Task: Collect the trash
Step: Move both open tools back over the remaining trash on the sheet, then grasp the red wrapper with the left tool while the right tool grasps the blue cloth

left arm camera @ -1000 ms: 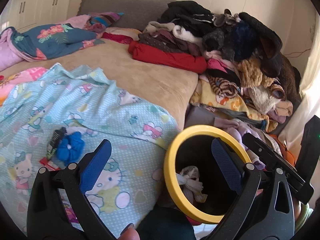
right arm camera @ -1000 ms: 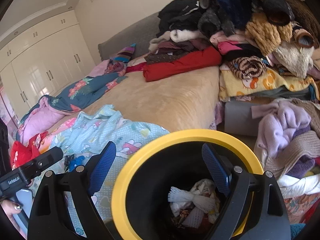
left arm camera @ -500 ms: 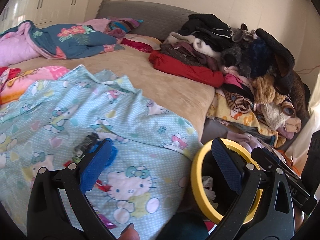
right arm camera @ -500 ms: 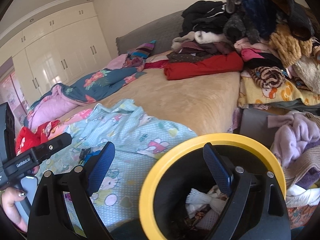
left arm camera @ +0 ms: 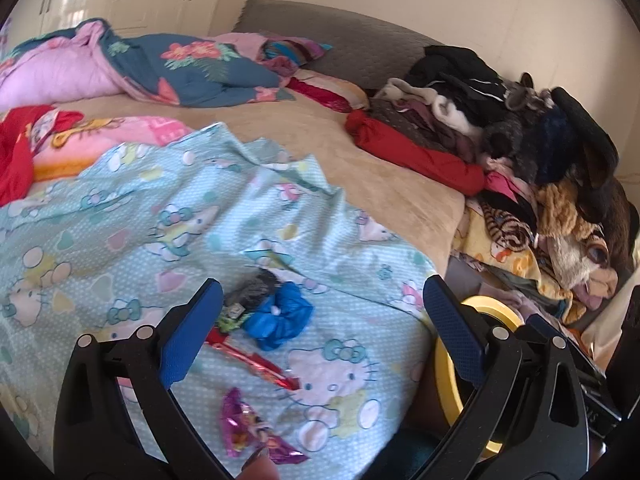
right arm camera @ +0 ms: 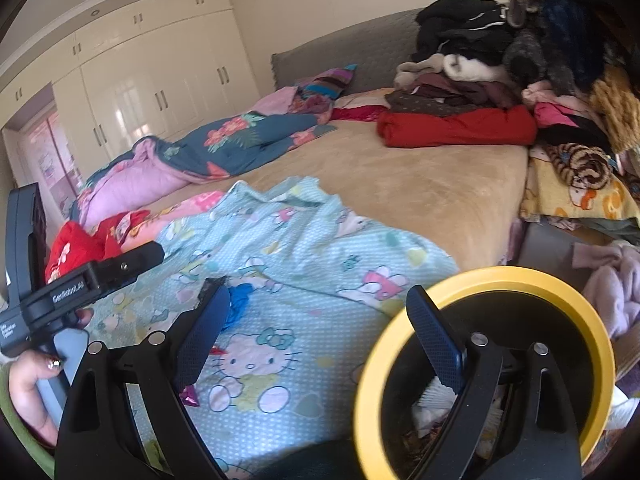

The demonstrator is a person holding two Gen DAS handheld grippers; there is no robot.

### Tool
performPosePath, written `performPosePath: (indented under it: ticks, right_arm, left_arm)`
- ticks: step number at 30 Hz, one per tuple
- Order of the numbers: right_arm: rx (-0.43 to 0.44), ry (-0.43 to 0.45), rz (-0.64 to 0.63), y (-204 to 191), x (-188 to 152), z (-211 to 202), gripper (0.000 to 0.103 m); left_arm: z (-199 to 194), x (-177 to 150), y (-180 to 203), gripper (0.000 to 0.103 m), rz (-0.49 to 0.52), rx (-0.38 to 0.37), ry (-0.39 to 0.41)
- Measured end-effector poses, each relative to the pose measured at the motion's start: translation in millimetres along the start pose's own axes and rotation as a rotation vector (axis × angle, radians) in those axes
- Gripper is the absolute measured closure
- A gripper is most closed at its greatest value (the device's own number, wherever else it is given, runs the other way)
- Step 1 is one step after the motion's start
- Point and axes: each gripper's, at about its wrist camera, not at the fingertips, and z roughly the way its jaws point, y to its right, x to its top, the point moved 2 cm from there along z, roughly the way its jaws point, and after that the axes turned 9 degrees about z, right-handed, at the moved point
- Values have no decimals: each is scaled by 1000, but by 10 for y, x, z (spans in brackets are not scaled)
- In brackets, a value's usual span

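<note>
On the pale blue cartoon-print bedsheet, four scraps lie just beyond the spread, empty left tongs: a dark crumpled wrapper, a blue crumpled plastic wad, a long red foil wrapper running near-right to far-left, and nearest, a purple foil wrapper. The right tongs, also spread and empty, hang over the yellow-rimmed black bin to the right. The left is nearer.

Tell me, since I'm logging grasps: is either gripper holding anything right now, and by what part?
Nothing is held. The left gripper is open above the wrappers on the bedsheet; the right gripper is open beside the yellow-rimmed bin.
</note>
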Motion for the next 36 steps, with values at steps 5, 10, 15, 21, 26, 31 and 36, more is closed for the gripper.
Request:
performPosePath:
  ticks: [5, 10, 15, 21, 26, 31, 36]
  right_arm:
    - [20, -34, -30, -155, -24, 148, 16]
    - [33, -73, -63, -285, -71, 331, 16]
    - [41, -113, -89, -392, -127, 535, 16]
    - [45, -158, -90, -428, -148, 781, 20]
    - [75, -219, -103, -466, -159, 1026, 34]
    - [110, -290, -120, -543, -216, 1308, 52]
    - [140, -351, -120, -620, -283, 1573, 63]
  left_arm:
    - [16, -41, -270, 11, -25, 31, -26]
    - [98, -154, -567, 11, -70, 60, -83]
    - [195, -303, -793, 11, -99, 67, -144]
    - [353, -473, -931, 21, -151, 25, -218]
    - [495, -584, -1004, 39, -218, -25, -260]
    - [623, -654, -1093, 53, -301, -71, -291]
    - [709, -719, -1150, 59, -356, -98, -312]
